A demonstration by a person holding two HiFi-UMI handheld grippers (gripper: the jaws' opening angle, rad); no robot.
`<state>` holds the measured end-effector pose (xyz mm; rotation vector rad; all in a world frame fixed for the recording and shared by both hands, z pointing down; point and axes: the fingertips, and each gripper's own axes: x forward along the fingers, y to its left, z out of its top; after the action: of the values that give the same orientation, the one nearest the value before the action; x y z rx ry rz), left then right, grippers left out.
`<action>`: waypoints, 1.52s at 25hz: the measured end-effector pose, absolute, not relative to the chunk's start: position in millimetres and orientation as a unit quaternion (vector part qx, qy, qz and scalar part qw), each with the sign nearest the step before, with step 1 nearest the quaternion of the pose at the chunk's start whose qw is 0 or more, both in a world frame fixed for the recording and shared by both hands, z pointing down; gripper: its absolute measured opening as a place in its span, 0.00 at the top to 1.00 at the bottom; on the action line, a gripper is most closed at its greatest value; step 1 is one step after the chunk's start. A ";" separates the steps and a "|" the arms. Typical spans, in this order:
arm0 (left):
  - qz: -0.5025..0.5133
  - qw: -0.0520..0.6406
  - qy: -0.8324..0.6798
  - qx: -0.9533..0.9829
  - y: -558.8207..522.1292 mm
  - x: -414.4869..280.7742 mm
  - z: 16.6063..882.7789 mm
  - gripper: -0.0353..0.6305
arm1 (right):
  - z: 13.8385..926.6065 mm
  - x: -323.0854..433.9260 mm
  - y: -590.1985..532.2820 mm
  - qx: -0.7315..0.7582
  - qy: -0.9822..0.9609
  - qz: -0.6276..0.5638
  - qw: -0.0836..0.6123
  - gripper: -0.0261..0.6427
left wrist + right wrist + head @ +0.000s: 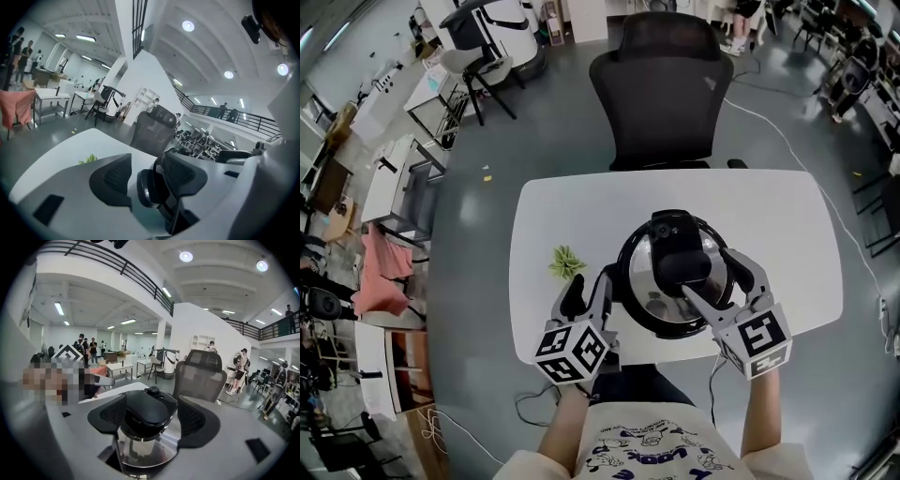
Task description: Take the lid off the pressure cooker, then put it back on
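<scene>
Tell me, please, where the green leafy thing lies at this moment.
In the head view, the green leafy thing lies on the white table, left of the pressure cooker and just beyond the left gripper.

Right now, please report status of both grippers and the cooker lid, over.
Left gripper open, side handle between jaws. Right gripper open astride lid handle, not gripping. Lid on pressure cooker. Nothing blocking; green sprig lies clear at left.
</scene>
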<state>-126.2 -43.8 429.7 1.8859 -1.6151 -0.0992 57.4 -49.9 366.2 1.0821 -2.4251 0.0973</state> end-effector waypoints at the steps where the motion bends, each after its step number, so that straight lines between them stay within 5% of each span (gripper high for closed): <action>1: -0.039 0.330 -0.612 0.718 -45.3 -125.7 434.4 0.62 | 369.7 55.8 -50.3 0.389 -0.887 0.037 0.246 0.43; 21: -0.083 0.457 -0.552 0.692 -70.3 -121.9 497.9 0.67 | 393.4 26.1 -64.5 0.316 -0.892 0.030 0.321 0.40; 27: -0.098 0.472 -0.532 0.696 -75.3 -113.2 497.8 0.76 | 398.4 24.5 -67.6 0.256 -0.889 0.005 0.379 0.39; 38: -0.091 0.472 -0.532 0.697 -76.6 -111.7 498.6 0.76 | 419.4 20.9 -69.8 0.097 -0.846 -0.062 0.521 0.39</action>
<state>-111.7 -76.6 498.6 1.7066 -1.3032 -0.2235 20.9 -69.8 419.4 0.2315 -2.0262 -0.1475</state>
